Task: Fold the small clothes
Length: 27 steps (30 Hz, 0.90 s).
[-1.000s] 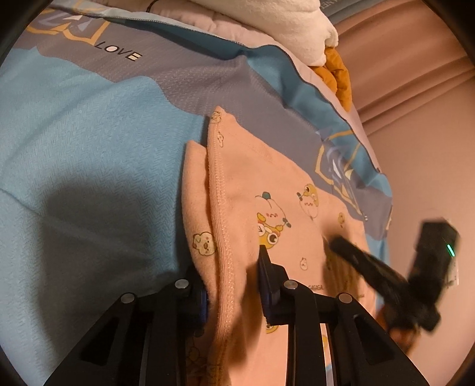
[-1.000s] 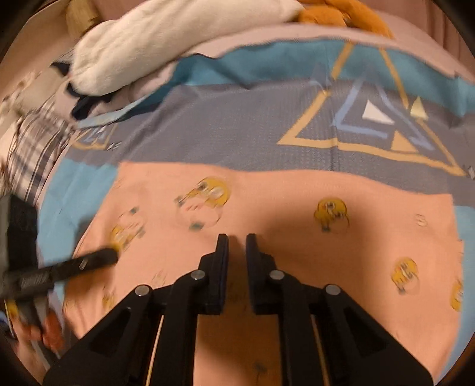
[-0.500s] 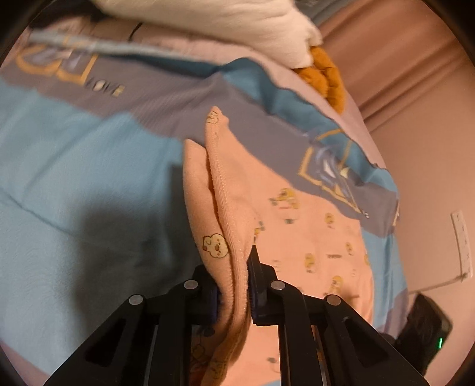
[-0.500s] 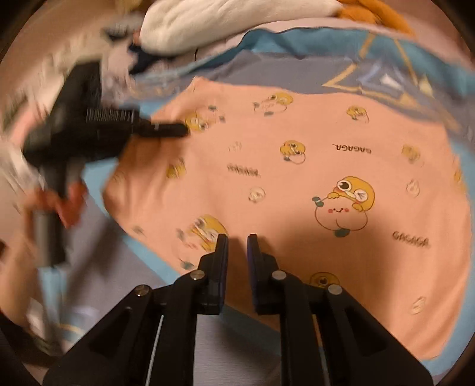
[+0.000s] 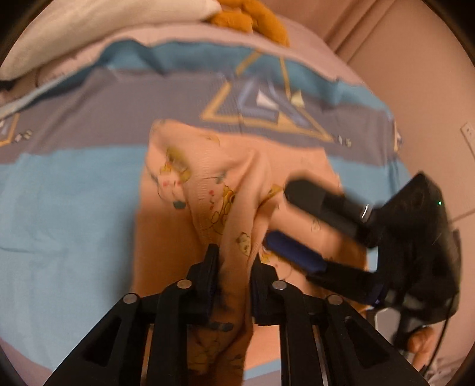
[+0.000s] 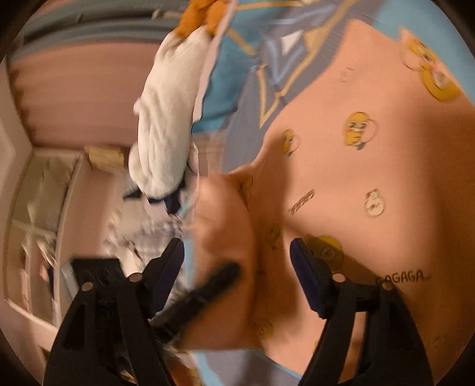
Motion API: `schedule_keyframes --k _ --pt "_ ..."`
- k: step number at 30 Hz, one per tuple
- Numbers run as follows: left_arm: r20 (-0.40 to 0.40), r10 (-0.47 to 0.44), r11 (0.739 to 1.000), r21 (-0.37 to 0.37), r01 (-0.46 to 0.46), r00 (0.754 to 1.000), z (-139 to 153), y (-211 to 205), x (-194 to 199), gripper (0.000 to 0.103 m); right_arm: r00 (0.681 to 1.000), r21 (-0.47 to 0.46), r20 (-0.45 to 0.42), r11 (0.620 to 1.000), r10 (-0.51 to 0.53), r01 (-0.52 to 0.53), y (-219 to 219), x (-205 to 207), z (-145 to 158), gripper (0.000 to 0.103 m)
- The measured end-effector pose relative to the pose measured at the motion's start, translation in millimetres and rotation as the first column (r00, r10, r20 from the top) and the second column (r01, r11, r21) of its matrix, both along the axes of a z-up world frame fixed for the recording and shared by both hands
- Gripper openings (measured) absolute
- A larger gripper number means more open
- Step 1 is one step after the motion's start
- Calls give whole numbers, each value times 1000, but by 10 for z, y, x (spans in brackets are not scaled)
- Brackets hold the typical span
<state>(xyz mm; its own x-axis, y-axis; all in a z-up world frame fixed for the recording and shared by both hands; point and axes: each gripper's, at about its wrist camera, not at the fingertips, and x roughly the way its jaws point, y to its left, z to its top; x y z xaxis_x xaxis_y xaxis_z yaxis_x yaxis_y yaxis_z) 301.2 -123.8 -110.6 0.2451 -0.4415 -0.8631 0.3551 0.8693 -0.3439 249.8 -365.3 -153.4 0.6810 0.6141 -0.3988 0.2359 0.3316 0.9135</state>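
Note:
A small peach garment (image 5: 225,190) printed with yellow cartoon ducks lies on the blue and grey bedspread (image 5: 74,184). My left gripper (image 5: 234,261) is shut on a bunched fold of it and lifts that fold off the bed. My right gripper (image 5: 276,213) shows at the right of the left wrist view, open, with its fingers on either side of the raised fold. In the right wrist view the right gripper (image 6: 237,252) is wide open over the garment (image 6: 356,178). A blurred finger (image 6: 213,282) of the left gripper crosses below.
A white pillow or plush (image 6: 166,124) and an orange plush (image 5: 249,17) lie at the head of the bed. A plaid cloth (image 6: 148,234) and a white shelf (image 6: 35,207) stand beside the bed. A pink wall (image 5: 415,74) is at the right.
My left gripper has lifted the garment's fold and swung it towards the middle. My right gripper has opened wide and moved in next to the raised fold.

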Motion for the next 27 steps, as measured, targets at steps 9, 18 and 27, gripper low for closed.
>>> schedule_keyframes --k 9,18,27 --pt "-31 -66 992 -111 62 997 39 252 -233 39 997 -85 -64 995 51 -56 81 -26 40 76" --pt "-27 40 989 -142 -43 999 -4 978 -462 39 992 -308 -113 947 61 -93 248 213 35 21" --pt "-53 79 979 -182 -87 995 -18 1164 -483 39 997 -427 -4 901 78 -72 113 213 497 9"
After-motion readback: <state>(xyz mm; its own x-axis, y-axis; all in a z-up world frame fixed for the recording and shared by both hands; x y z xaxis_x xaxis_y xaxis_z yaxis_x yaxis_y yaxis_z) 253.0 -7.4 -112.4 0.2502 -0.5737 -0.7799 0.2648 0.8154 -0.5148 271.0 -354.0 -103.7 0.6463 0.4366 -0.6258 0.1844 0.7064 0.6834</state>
